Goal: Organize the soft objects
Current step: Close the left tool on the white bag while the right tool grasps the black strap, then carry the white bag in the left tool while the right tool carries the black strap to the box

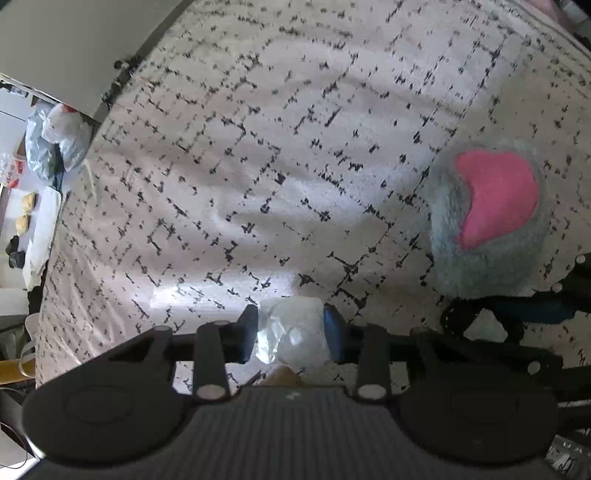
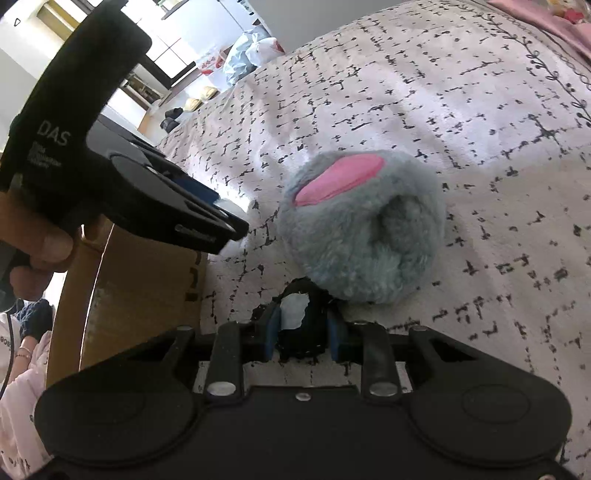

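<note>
My left gripper [image 1: 291, 330] is shut on a small crumpled clear plastic packet [image 1: 291, 325], low over the patterned bedspread [image 1: 258, 147]. From the right wrist view, the left gripper [image 2: 225, 218] hangs above a cardboard box's edge, held by a hand [image 2: 40, 243]. A round grey plush with a pink patch [image 2: 362, 229] lies on the bedspread, right of the left gripper [image 1: 487, 218]. My right gripper [image 2: 303, 334] is shut on a black lacy band [image 2: 306, 332], right in front of the plush. The band's loop [image 1: 458, 314] also shows in the left wrist view.
An open cardboard box [image 2: 147, 280] stands against the bed's near left side. Beyond the bed's far edge a table carries plastic bags [image 1: 59, 140] and small items. Pink fabric [image 2: 546, 18] lies at the bed's far right corner.
</note>
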Available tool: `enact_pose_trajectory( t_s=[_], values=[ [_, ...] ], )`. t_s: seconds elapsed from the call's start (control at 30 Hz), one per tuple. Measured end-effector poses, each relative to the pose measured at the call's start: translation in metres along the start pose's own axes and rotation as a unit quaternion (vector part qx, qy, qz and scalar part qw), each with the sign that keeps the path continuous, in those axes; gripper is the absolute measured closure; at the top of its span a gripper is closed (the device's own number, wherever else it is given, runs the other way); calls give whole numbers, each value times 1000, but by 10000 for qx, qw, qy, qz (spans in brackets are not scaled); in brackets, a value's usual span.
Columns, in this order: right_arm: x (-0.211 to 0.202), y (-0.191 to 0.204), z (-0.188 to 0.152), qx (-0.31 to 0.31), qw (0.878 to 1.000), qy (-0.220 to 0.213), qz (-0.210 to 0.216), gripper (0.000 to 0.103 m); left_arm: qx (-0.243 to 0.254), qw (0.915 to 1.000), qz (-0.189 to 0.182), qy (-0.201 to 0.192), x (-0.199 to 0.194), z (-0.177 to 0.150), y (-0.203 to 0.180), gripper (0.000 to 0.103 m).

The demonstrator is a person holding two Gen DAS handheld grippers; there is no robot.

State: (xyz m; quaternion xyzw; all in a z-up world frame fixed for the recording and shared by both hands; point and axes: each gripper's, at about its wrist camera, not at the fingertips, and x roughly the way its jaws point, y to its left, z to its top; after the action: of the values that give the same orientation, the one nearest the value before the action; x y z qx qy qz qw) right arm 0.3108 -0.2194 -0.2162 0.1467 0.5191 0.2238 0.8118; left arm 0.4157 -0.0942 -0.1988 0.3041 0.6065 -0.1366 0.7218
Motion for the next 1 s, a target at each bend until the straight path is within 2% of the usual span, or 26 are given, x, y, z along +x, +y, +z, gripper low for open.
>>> enact_pose_trajectory(
  t_s=[0.23, 0.5, 0.7, 1.0],
  values=[
    [-20, 4, -4, 28, 9999, -130, -72, 76, -276, 9987, 68, -422, -26, -5, 4, 66],
    [-46, 11, -4, -41, 9990, -383, -205, 76, -665, 9935, 10, -927, -64, -14, 6, 66],
    [-61, 21, -5, -111, 9980, -567, -271, 76, -798, 9885, -9, -1287, -91, -35, 0, 66],
    [-77, 37, -12, -255, 9958, -789, -377, 76, -1236, 9767, -266, -1732, -119, -75, 3, 66]
  ],
)
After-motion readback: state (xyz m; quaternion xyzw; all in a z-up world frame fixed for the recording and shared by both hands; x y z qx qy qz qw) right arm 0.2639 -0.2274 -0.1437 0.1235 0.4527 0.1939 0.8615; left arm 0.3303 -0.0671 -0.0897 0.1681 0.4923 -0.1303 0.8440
